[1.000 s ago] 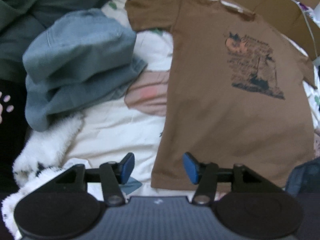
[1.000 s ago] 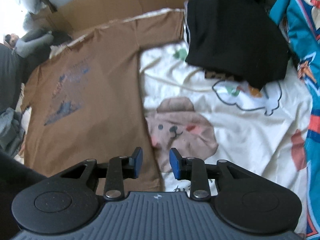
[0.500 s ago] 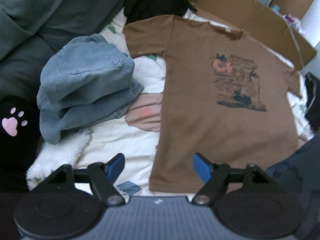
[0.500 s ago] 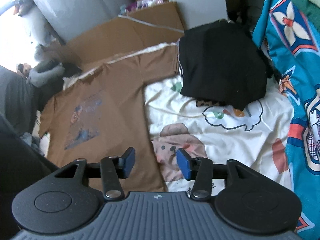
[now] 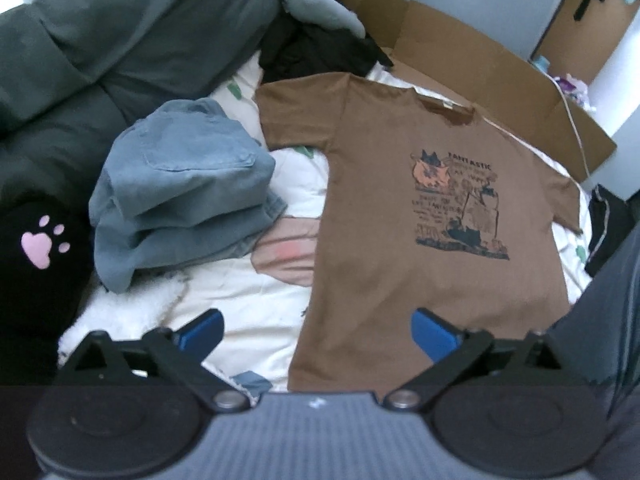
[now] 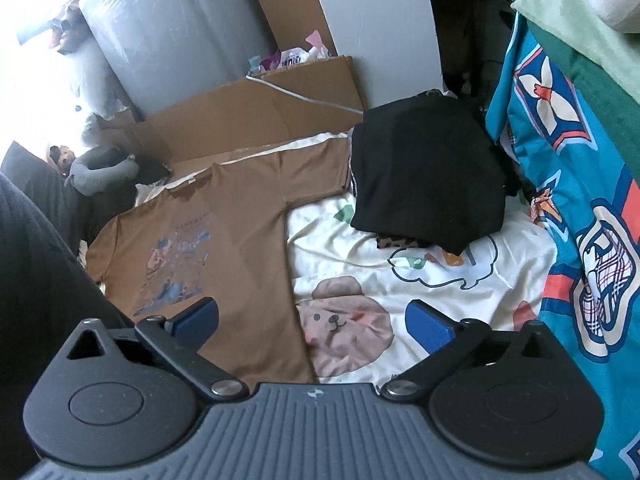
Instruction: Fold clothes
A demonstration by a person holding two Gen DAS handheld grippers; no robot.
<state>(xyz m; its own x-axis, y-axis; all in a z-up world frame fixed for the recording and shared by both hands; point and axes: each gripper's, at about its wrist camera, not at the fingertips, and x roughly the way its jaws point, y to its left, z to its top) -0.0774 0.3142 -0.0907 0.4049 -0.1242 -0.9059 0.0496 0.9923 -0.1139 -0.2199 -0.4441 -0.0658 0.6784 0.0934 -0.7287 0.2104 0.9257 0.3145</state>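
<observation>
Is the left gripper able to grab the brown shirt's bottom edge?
Probably yes. The left gripper is open and empty, and the shirt lies flat with its hem right below, nothing on it.

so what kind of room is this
Most likely a bedroom: the brown t-shirt lies flat on a cartoon-print bedsheet, with a grey duvet bunched beside it and folded jeans and other clothes piled around. Flattened cardboard lines the far edge.

Home bedroom, cartoon bedsheet (image 6: 448,280), clothes piles, cardboard boxes (image 5: 480,64)
</observation>
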